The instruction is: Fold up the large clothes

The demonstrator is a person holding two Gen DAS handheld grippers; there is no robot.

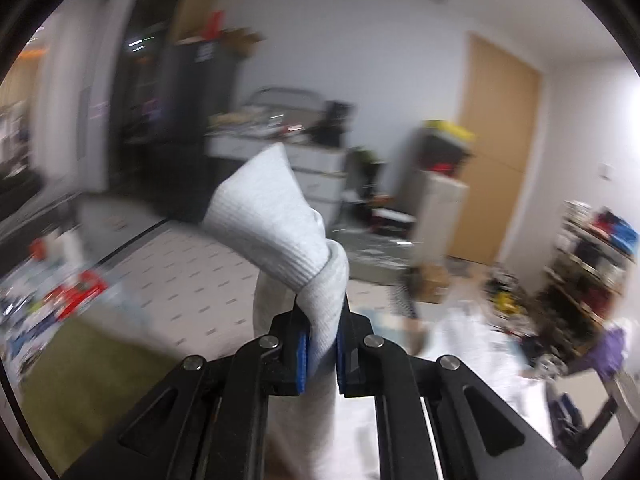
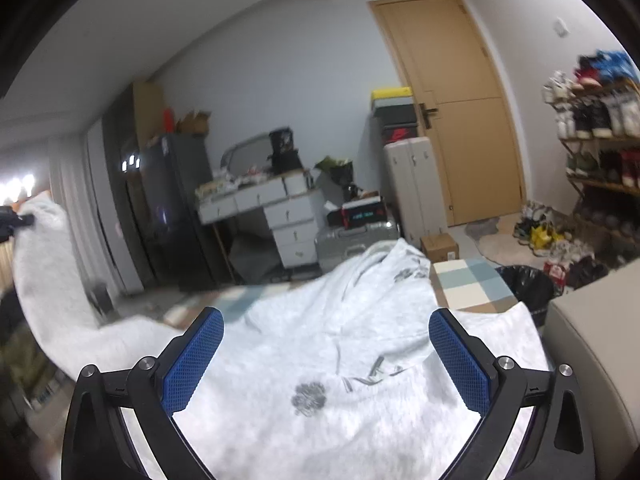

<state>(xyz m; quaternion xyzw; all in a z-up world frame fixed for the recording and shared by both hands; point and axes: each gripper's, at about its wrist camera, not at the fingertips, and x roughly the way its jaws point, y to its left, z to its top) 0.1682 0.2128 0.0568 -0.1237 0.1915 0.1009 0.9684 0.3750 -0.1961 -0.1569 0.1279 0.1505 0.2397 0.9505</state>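
Observation:
A large light grey sweatshirt [image 2: 320,360] with grey flower prints lies spread on a checked bed cover [image 2: 468,280]. My left gripper [image 1: 322,344] is shut on the ribbed cuff of its sleeve [image 1: 272,216] and holds it raised in the air. The sleeve also shows in the right wrist view [image 2: 48,264], lifted at the far left with the left gripper [image 2: 16,220] at its end. My right gripper [image 2: 326,356] is open and empty, just above the sweatshirt's chest.
A white desk [image 2: 272,208], a black fridge [image 2: 168,200] and suitcases [image 2: 348,244] stand beyond the bed. A wooden door [image 2: 460,112], a shoe rack [image 2: 600,140] and a black bin [image 2: 528,284] are at the right. A beige surface [image 2: 592,340] lies close at the right.

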